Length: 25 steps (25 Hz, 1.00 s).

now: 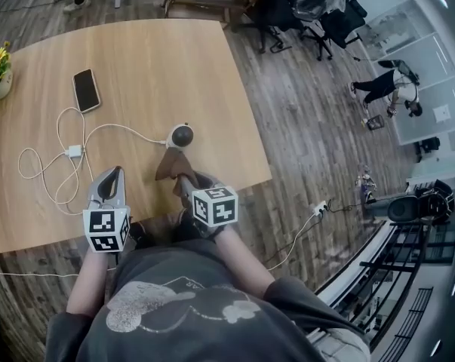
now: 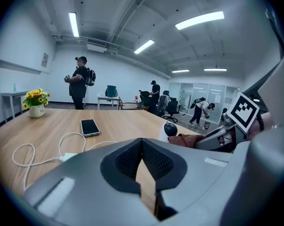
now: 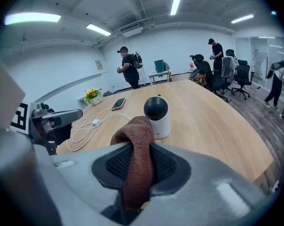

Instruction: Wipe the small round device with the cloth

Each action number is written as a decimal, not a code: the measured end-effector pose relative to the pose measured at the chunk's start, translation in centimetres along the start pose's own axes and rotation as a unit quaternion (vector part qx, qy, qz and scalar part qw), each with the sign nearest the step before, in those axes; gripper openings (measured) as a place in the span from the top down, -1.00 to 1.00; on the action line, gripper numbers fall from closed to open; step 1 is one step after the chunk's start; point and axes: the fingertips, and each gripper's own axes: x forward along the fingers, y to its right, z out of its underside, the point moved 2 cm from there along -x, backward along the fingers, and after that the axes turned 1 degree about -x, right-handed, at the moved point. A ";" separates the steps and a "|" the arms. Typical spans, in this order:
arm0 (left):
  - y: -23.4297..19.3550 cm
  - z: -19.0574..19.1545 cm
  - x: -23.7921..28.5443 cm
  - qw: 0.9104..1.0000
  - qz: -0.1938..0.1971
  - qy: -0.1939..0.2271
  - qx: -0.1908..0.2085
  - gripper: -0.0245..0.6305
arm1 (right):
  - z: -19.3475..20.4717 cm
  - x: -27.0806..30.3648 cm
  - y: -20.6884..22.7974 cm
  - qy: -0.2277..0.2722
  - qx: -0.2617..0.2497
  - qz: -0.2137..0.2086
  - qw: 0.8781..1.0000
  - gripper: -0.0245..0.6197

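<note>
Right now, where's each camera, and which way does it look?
Head view: atop the head, looking down at the wooden table; both arms show.
Left gripper view: on the left gripper, facing across the table; shut jaws show.
Right gripper view: on the right gripper, facing the small round white device; jaws clamp brown cloth.
All show the device.

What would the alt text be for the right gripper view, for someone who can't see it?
The right tool grips a brown cloth, bunched close in front of a small round black-and-white device on a wooden table. A white cable and a phone lie beyond.
</note>
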 end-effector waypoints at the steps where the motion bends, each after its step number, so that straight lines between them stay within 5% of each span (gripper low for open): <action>1: 0.6 0.0 0.0 1.000 0.005 0.001 -0.013 0.87 | -0.1 -0.5 0.3 0.004 -0.005 0.002 1.000 0.68; 11: 8.0 1.4 -0.5 0.998 -0.033 0.003 -0.060 0.87 | 0.4 -5.3 5.1 0.042 -0.033 -0.060 0.997 0.68; 19: 16.2 1.5 -2.7 0.994 -0.080 0.020 -0.070 0.87 | 4.1 -10.3 10.8 0.023 -0.056 -0.114 0.992 0.68; 25: 18.8 1.8 -5.6 0.990 -0.113 0.017 -0.078 0.87 | 4.0 -12.0 10.4 0.034 -0.091 -0.158 0.983 0.68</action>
